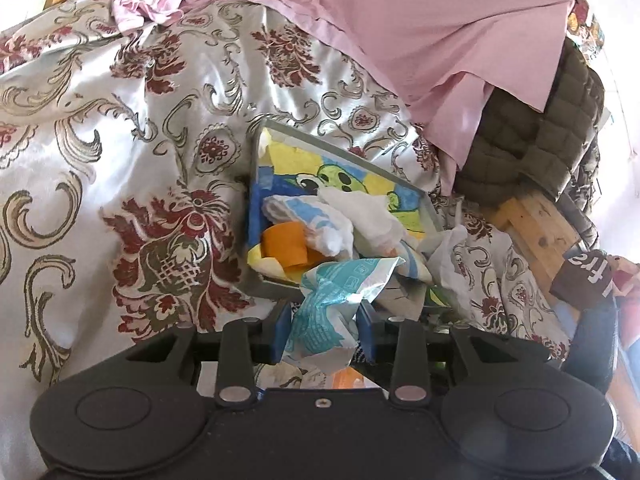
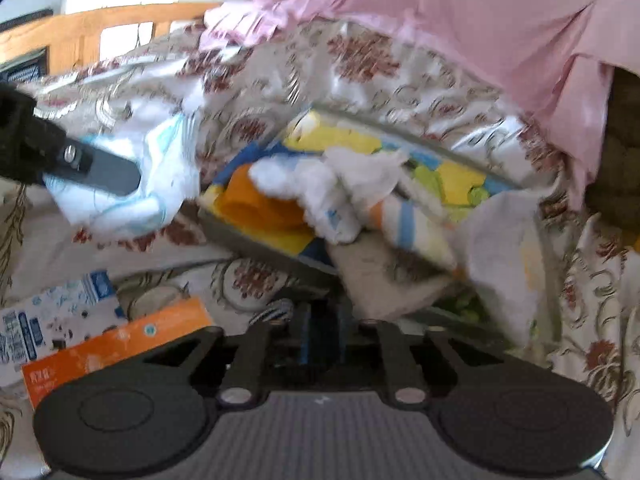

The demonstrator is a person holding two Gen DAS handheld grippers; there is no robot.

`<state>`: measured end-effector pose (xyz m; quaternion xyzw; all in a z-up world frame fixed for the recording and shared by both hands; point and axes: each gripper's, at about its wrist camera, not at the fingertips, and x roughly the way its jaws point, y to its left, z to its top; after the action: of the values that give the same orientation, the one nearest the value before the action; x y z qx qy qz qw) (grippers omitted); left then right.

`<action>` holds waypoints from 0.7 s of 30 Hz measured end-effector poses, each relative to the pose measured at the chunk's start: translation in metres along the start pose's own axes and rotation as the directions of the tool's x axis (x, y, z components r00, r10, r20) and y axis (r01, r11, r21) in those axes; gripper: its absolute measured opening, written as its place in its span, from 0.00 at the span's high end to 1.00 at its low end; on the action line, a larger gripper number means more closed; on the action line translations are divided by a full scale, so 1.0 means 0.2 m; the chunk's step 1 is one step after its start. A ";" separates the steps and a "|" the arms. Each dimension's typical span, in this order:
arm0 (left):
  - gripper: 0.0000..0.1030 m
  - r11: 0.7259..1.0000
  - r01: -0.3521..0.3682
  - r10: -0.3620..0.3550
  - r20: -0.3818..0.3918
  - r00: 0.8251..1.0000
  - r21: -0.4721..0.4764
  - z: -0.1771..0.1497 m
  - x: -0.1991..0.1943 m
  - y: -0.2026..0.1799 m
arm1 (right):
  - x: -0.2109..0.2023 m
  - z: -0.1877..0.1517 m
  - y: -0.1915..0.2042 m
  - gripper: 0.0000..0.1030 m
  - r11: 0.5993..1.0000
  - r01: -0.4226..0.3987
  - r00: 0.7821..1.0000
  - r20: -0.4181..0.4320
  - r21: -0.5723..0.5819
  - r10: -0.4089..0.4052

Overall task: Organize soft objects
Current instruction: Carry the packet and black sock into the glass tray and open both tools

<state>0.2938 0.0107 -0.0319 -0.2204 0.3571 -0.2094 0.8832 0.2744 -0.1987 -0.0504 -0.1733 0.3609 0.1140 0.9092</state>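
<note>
My left gripper (image 1: pixel 324 328) is shut on a crumpled white-and-teal soft packet (image 1: pixel 340 288), held just in front of a grey tray (image 1: pixel 340 148) with a cartoon lining. In the tray lie an orange roll (image 1: pixel 284 244) and several white crumpled soft items (image 1: pixel 360 208). From the right wrist view, the same packet (image 2: pixel 132 184) hangs at the left, with one left-gripper finger (image 2: pixel 108 176) across it. My right gripper (image 2: pixel 322 336) sits low in front of the tray (image 2: pixel 256 240), its blue pads a narrow gap apart with nothing between them. A striped cloth (image 2: pixel 408 224) spills over the tray's near edge.
A floral satin bedspread (image 1: pixel 120 120) covers the surface. A pink cloth (image 1: pixel 420 20) drapes at the back, over an olive quilted cushion (image 1: pixel 532 132) on a wooden stool (image 1: pixel 536 220). An orange box (image 2: pixel 116 348) and a blue-and-white pack (image 2: pixel 52 320) lie near left.
</note>
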 end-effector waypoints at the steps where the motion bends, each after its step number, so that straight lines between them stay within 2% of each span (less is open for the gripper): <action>1: 0.64 1.000 0.003 -0.003 -0.001 1.000 -0.005 0.00 0.01 0.01 | 0.02 0.00 0.01 0.61 1.000 -0.003 1.000 -0.008 -0.008 0.003; 4: 0.63 1.000 0.015 -0.015 -0.010 1.000 -0.003 0.00 0.03 0.02 | 0.09 0.00 0.03 0.51 1.000 -0.013 0.999 -0.047 -0.026 0.011; 11: 0.63 0.999 0.016 -0.015 -0.030 0.999 0.029 -0.01 0.13 0.05 | 0.22 0.04 -0.03 0.43 0.999 -0.029 0.995 -0.090 0.037 0.032; 14: 0.63 0.999 0.018 -0.017 -0.043 0.999 0.031 -0.02 0.16 0.06 | 0.25 0.05 -0.03 0.50 0.998 -0.038 0.994 -0.099 0.056 0.043; 16: 0.63 0.999 0.017 -0.016 -0.049 0.999 0.030 -0.02 0.17 0.06 | 0.28 0.06 -0.05 0.71 0.994 -0.045 0.989 -0.135 0.099 0.058; 18: 0.63 1.000 0.017 -0.016 -0.054 0.998 0.023 -0.02 0.17 0.07 | 0.30 0.05 -0.05 0.84 0.996 -0.011 0.985 -0.168 0.085 0.026; 21: 0.63 1.000 0.015 -0.014 -0.043 0.999 0.024 -0.02 0.15 0.06 | 0.27 0.03 -0.02 0.90 0.999 0.004 0.989 -0.148 0.055 0.005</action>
<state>0.3140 0.0038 -0.0573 -0.2075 0.3717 -0.2247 0.8765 0.3173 -0.1951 -0.0832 -0.1563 0.4306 0.0911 0.8842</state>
